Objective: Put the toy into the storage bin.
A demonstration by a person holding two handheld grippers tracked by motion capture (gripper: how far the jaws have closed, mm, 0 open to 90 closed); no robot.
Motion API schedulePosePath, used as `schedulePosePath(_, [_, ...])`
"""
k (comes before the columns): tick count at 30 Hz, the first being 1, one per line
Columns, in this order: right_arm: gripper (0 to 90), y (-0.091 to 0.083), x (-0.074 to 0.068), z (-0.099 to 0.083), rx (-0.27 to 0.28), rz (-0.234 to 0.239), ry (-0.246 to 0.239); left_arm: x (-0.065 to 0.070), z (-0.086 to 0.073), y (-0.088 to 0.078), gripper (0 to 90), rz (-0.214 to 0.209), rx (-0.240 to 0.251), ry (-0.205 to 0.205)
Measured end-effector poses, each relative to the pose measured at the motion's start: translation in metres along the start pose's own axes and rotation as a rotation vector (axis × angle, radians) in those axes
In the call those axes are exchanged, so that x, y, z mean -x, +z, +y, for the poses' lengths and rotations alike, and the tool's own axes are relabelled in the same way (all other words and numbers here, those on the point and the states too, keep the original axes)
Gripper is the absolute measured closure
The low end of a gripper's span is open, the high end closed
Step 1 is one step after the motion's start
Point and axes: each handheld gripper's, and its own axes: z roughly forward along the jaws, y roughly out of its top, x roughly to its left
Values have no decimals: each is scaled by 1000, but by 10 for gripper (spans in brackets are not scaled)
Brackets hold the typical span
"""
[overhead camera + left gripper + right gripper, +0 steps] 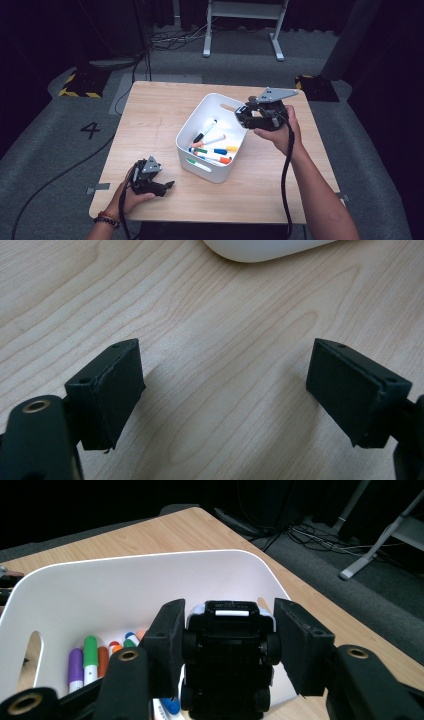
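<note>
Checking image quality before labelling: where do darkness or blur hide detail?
High view: table evenly lit, surroundings dark, markers small and soft. Left gripper view: wood grain sharp, soft shadows beside the pads. Right gripper view: the black toy car between the pads is dark, its underside hard to read; background nearly black.

White bin [212,172]; black toy car [227,655]; multicolour markers [212,150]; light woodgrain table [150,115]; black tools.

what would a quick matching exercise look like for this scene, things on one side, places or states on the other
Things:
1. toy car
2. markers
3. left hand-held gripper
4. white bin

Places or states:
A. open, low over bare wood
B. lying inside the bin
C. standing on the table's middle
D. clamped between black jaws

Pairs: 1-D, 2-B, 3-A, 4-C
</note>
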Motion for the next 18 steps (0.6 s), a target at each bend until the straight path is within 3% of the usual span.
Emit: schedulePosePath(18, [489,38,-23,11,-62,68,-54,0,0,0,155,-1,0,-1])
